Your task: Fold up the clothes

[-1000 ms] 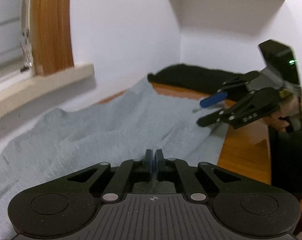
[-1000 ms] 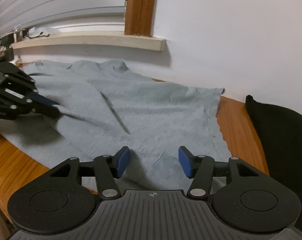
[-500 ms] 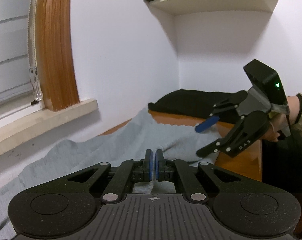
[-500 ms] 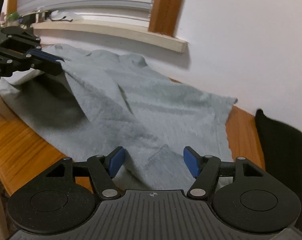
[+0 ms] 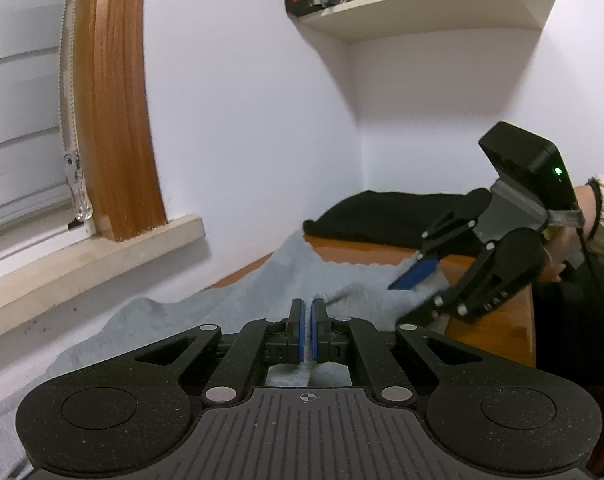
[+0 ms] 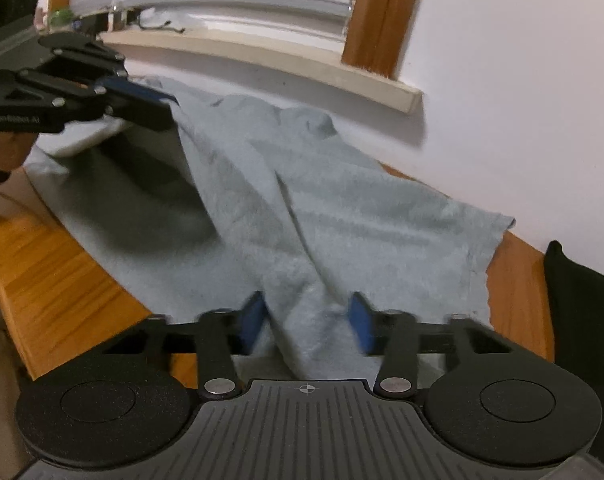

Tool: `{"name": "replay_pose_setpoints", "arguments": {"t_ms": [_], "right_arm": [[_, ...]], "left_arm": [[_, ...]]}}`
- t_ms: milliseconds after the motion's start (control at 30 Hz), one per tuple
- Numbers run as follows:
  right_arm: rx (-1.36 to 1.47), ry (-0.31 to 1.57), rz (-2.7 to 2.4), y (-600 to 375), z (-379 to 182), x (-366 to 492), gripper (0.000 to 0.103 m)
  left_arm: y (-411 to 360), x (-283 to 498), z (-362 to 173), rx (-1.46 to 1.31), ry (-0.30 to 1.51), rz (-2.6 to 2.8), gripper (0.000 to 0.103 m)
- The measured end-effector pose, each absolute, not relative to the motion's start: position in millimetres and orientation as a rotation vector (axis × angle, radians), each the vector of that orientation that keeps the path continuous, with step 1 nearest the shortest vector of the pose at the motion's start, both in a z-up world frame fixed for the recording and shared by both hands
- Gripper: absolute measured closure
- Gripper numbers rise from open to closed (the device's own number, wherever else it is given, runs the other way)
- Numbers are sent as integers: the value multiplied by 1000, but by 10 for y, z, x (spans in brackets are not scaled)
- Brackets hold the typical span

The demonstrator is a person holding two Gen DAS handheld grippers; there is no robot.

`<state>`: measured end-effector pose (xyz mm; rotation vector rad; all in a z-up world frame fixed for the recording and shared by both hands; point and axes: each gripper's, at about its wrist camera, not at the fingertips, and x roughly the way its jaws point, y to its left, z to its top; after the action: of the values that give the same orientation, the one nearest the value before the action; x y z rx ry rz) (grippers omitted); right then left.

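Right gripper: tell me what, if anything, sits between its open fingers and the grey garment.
Nothing visible blocks it. The right gripper is open, and a raised ridge of the grey garment already lies between its fingers. The left gripper pinches the garment's far corner, and the black cloth lies off to the side.

Garment (image 6: 342, 216) across the table (image 6: 62, 272), below the windowsill (image 6: 286, 64); second garment (image 6: 582, 300) at its right end.

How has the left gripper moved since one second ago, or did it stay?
Yes. The left gripper, shut on the grey garment, has risen: in the right wrist view it went from beside the table up toward the window sill.
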<state>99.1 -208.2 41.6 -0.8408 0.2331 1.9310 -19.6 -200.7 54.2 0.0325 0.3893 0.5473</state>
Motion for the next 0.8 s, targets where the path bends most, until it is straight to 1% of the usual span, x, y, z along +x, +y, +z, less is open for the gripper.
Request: {"name": "replay_pose_setpoints", "arguments": {"t_ms": [33,67,100,200,300,333,367,500,633,700,767,800], "right_arm": [[-828,221,1919,-2079,436,1014,77],[-806,205,1901,-2076,463,1038,82],[-777,184,1877,-2073,493,1061,85],[-670,119,1772,-2072,572,1107,85],[-693,99,1696,-2072,517,1090,84],[-717,97,1677,-2085,472,1090,83],[-741,98,1661,-2104,425,1099,78],[-818,124,1619,-2213,246,1213,75],[-754,217,1625,-2321,259,1491,70],[-698,247,1633,-2380,323,1600,67],[-662,266,1636,-2426,356,1652,67],[-656,268,1637,-2439,360,1657,67]], "left_arm": [[-2009,-197,535,32,391,547,100],[-2006,-192,524,32,393,548,100],[-1997,-180,513,34,396,552,100],[-1980,-110,489,43,395,559,100],[-1970,-21,451,41,398,554,100],[-1972,1,429,35,400,549,100],[-1973,16,406,26,406,540,100],[-2025,66,257,28,462,495,100],[-2068,77,135,35,522,469,100],[-2065,70,109,21,536,463,98],[-2041,68,140,-7,535,458,97],[-2028,69,164,-20,531,455,93]]}}
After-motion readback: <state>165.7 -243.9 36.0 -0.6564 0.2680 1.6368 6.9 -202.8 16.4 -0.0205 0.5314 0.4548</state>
